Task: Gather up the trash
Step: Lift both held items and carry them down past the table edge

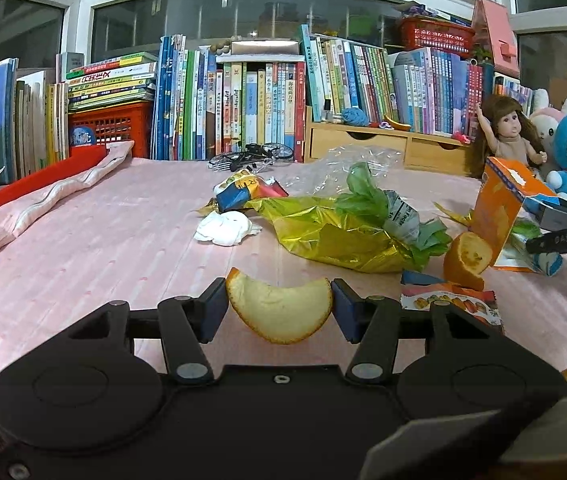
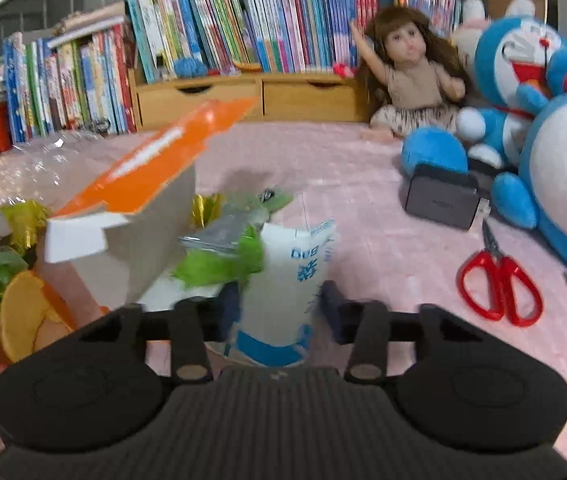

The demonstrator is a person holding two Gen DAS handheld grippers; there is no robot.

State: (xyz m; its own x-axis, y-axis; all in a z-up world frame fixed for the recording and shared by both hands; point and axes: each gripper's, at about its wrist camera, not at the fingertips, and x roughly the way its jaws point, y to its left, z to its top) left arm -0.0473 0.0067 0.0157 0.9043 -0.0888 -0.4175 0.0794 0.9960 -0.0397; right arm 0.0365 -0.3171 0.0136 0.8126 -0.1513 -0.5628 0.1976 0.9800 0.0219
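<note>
Pink quilted bedspread point(image 1: 95, 240) (rumpled) before a bookshelf point(image 1: 243, 100).

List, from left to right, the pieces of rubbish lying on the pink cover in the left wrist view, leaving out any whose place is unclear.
White crumpled tissue → orange peel held in the left claw → gold foil wrapper → half orange → orange carton.

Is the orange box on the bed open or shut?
Open. In the right wrist view the orange box has its top flap lifted, with the white inner side and grey cardboard showing.
</note>
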